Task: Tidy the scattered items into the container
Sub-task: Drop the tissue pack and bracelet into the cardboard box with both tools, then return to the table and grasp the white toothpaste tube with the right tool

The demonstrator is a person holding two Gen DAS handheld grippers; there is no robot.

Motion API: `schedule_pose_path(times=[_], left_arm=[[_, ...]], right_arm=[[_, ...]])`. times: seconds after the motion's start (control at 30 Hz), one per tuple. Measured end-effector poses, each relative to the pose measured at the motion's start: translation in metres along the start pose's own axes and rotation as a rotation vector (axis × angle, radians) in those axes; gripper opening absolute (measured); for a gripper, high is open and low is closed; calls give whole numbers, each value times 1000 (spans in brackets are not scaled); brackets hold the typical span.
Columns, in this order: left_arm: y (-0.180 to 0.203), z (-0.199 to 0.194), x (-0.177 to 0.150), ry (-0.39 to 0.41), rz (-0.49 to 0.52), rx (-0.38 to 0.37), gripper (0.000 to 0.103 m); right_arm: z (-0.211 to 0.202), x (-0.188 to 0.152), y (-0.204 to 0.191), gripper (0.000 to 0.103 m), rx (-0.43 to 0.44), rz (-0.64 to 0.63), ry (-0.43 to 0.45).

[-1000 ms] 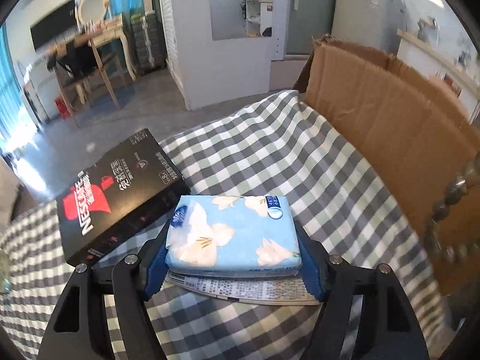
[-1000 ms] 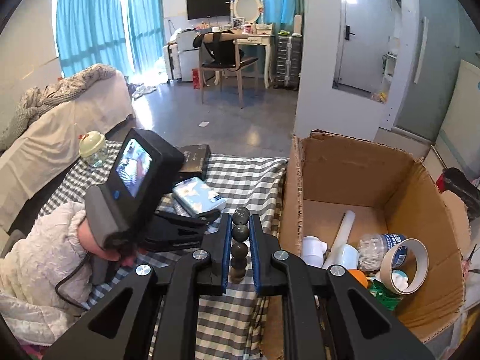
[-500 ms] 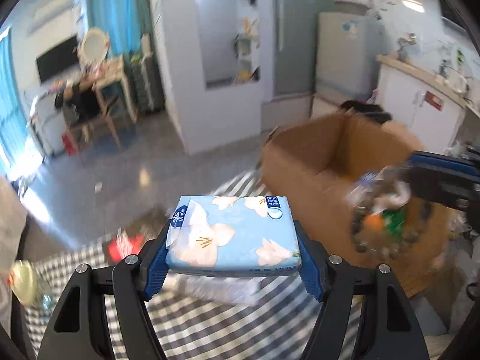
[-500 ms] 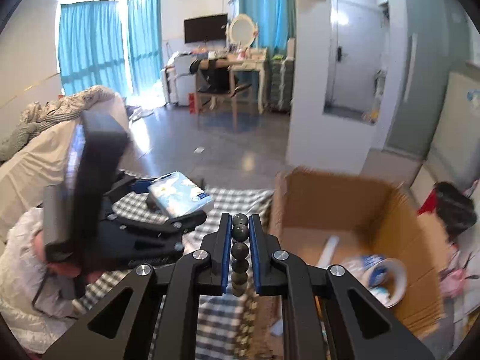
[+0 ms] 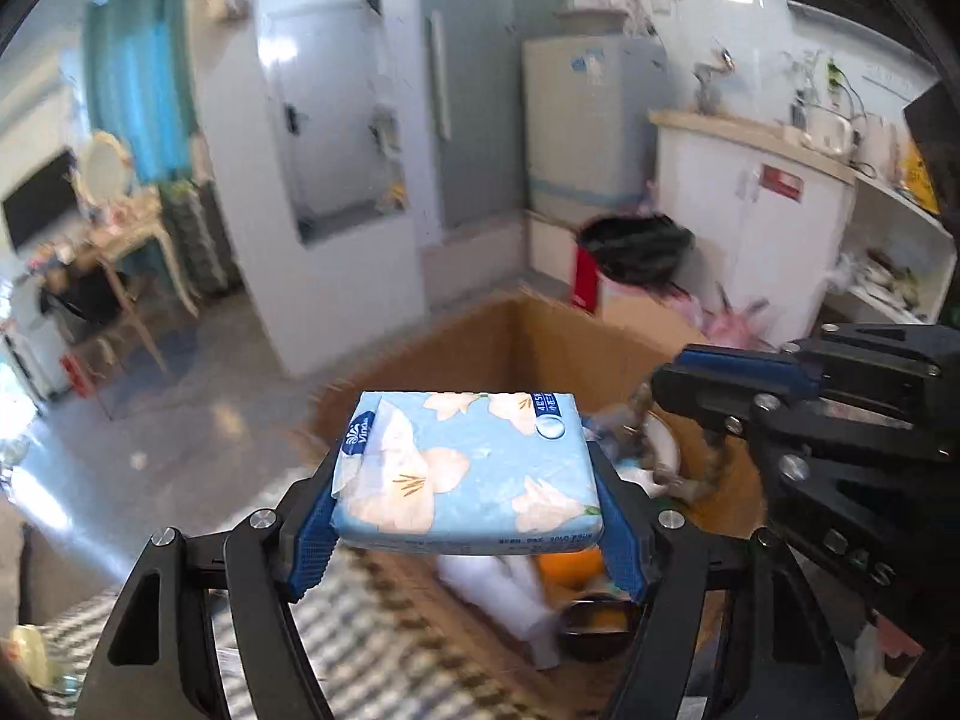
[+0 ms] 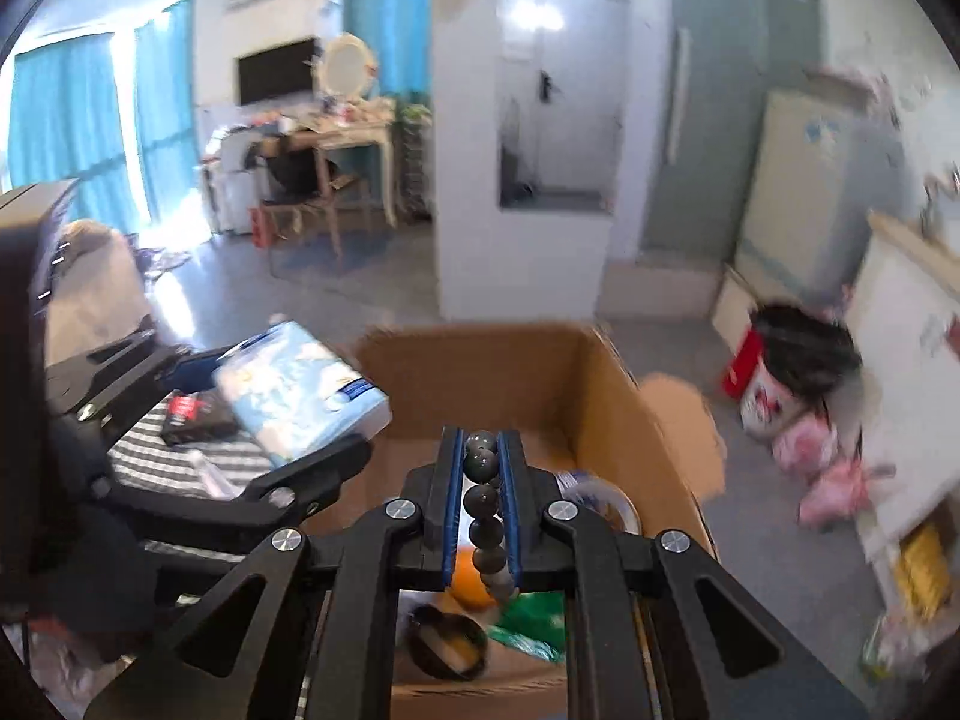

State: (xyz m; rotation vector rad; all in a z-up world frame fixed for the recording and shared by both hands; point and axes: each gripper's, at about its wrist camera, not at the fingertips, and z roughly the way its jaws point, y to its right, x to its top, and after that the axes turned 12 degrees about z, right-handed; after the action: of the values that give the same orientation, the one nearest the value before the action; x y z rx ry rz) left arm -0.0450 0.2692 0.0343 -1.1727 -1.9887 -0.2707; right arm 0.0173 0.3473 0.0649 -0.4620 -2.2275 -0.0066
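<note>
My left gripper (image 5: 468,516) is shut on a light blue tissue pack (image 5: 468,468) with white flowers and holds it in the air over the near edge of the open cardboard box (image 5: 540,330). The pack also shows in the right wrist view (image 6: 300,390). My right gripper (image 6: 483,456) is shut on a string of dark beads (image 6: 483,498) and hangs above the box (image 6: 600,396). Inside the box lie an orange (image 6: 471,585), a tape roll (image 6: 600,498), a green packet (image 6: 534,624) and a dark round lid (image 6: 447,639).
The checked tablecloth (image 5: 372,648) lies left of the box, with a black Nescafe box (image 6: 195,417) on it. A red bin with a black bag (image 5: 630,258) and pink bags (image 6: 816,462) stand on the floor beyond. White cabinets (image 5: 750,210) are at the right.
Both grippers have moved right from the table to above the box, carrying the tissue pack and the beads. The view has swung toward the kitchen side.
</note>
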Motion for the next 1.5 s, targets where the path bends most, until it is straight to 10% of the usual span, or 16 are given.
schedule_pose_path(times=[0.2, 0.33, 0.4, 0.47, 0.77, 1.1, 1.5], left_arm=[[20, 37, -5, -90, 26, -19, 74], [29, 56, -11, -143, 79, 31, 97], [28, 60, -15, -156, 79, 50, 102], [25, 62, -17, -165, 70, 47, 103], [0, 39, -30, -157, 5, 103, 103], [-139, -32, -114, -227, -268, 325, 103], [-216, -65, -205, -272, -390, 401, 103]], right_arm=[[38, -9, 33, 11, -6, 62, -98], [48, -11, 41, 17, -30, 71, -109], [45, -10, 45, 59, -28, 90, -88], [39, -7, 49, 69, -20, 112, -58], [14, 0, 41, 69, 33, 132, -9], [-30, -11, -34, 69, 253, -64, 49], [48, -69, -196, 69, 431, -297, -201]])
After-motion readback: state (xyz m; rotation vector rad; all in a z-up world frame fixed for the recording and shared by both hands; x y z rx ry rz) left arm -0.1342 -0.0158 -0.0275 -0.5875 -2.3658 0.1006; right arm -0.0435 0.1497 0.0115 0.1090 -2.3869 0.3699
